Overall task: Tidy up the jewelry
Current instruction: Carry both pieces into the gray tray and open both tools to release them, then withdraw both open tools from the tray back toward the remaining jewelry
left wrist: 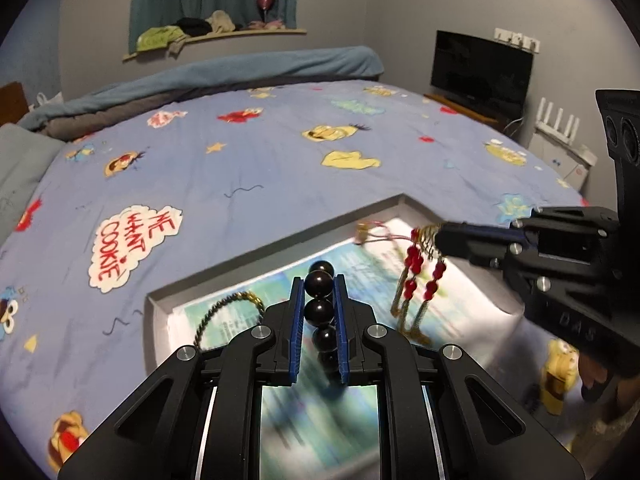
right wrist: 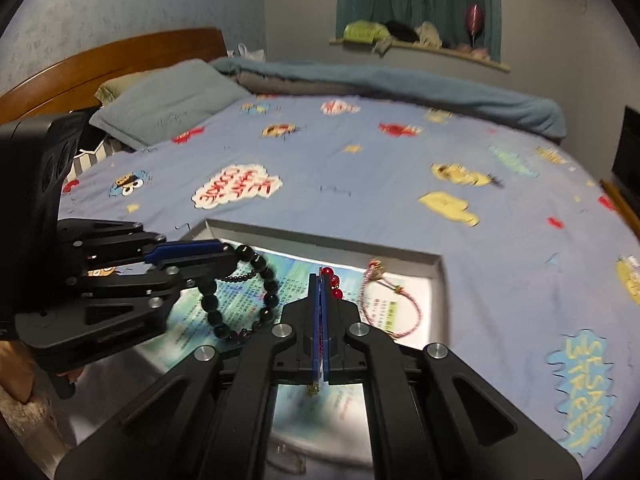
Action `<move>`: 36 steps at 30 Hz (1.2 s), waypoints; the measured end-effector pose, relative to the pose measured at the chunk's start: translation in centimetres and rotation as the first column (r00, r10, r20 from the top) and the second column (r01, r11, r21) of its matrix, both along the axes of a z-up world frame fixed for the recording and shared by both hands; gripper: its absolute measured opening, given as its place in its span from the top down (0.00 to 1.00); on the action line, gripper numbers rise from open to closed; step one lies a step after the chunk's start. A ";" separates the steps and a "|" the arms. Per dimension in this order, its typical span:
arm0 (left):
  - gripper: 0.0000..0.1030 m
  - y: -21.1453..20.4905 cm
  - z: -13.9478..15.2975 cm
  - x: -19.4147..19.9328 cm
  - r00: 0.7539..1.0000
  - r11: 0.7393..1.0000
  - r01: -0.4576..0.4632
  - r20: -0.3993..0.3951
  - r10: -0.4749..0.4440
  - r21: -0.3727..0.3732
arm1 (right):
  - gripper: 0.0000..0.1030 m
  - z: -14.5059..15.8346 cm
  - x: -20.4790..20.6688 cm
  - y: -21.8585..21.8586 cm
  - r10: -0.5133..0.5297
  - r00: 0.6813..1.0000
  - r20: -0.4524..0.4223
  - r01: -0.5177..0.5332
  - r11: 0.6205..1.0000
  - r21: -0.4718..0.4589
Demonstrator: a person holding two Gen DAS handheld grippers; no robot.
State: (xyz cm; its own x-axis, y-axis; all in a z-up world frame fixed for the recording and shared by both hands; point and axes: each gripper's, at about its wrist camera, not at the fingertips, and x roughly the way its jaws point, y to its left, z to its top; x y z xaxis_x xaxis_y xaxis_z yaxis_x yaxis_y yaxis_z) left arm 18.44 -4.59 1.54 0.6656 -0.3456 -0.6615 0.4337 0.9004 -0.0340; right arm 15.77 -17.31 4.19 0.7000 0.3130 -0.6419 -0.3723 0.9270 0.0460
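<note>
A grey shallow box [left wrist: 276,242] with a printed paper lining lies on the bed. My left gripper [left wrist: 319,284] is shut on a black bead bracelet [left wrist: 319,308], which hangs over the box in the right wrist view [right wrist: 266,280]. My right gripper [right wrist: 321,280] is shut on a gold piece with red beads and tassels [left wrist: 418,280], held above the box; its red beads [right wrist: 334,282] show beside the fingers. A pink cord bracelet [right wrist: 390,308] lies in the box's far right corner. A gold-and-black twisted bracelet [left wrist: 224,312] lies at the box's left.
The bed has a blue cartoon-print sheet [left wrist: 280,152], a rolled blue blanket [left wrist: 240,68] at the far side, and a pillow [right wrist: 168,100] by the wooden headboard [right wrist: 120,56]. A television [left wrist: 480,70] stands beyond the bed at right.
</note>
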 end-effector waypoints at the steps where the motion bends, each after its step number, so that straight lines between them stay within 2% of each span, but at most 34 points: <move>1: 0.85 0.0 -0.2 0.6 1.000 1.000 -0.006 -0.002 0.006 0.004 | 1.00 -0.4 0.7 0.1 -0.001 1.000 -0.012 0.001 1.000 0.002; 9: 0.85 0.4 -1.7 4.3 0.999 1.000 -0.028 -0.032 0.028 -0.014 | 1.00 -2.8 5.3 0.8 -0.018 0.998 -0.062 0.016 1.000 -0.023; 17: 0.85 0.0 -2.8 5.5 0.998 1.000 -0.013 -0.067 0.013 0.004 | 0.99 -3.8 7.1 0.4 -0.040 0.994 -0.102 0.041 0.999 0.000; 19: 0.81 0.1 -2.8 5.6 0.997 1.000 -0.023 -0.070 0.023 0.004 | 0.99 -3.7 7.0 0.2 -0.045 0.994 -0.101 0.046 0.999 0.007; 23: 0.79 0.4 -2.6 5.3 0.998 0.999 -0.042 -0.054 0.042 0.015 | 0.98 -3.2 6.7 -0.1 -0.056 0.995 -0.082 0.057 0.998 0.006; 25: 0.73 0.6 -2.4 5.1 0.997 0.999 -0.050 -0.056 0.051 0.005 | 0.96 -2.9 6.5 -0.5 -0.064 0.994 -0.084 0.066 0.998 0.016; 27: 0.68 0.9 -2.0 4.8 0.997 0.998 -0.061 -0.053 0.061 0.001 | 0.86 -2.5 6.3 -0.9 -0.074 0.994 -0.082 0.076 0.997 0.027; 31: 0.58 2.0 -0.9 3.8 0.995 0.996 -0.087 -0.044 0.086 -0.021 | 0.76 -1.4 5.5 -1.5 -0.082 0.994 -0.072 0.086 0.995 0.056; 33: 0.54 2.6 -0.3 3.2 0.995 0.995 -0.099 -0.036 0.098 -0.022 | 0.68 -0.7 4.9 -1.7 -0.085 0.994 -0.064 0.089 0.994 0.067; 36: 0.44 3.4 0.8 2.0 0.993 0.993 -0.118 -0.019 0.118 -0.020 | 0.58 0.3 4.0 -2.0 -0.091 0.994 -0.055 0.095 0.992 0.078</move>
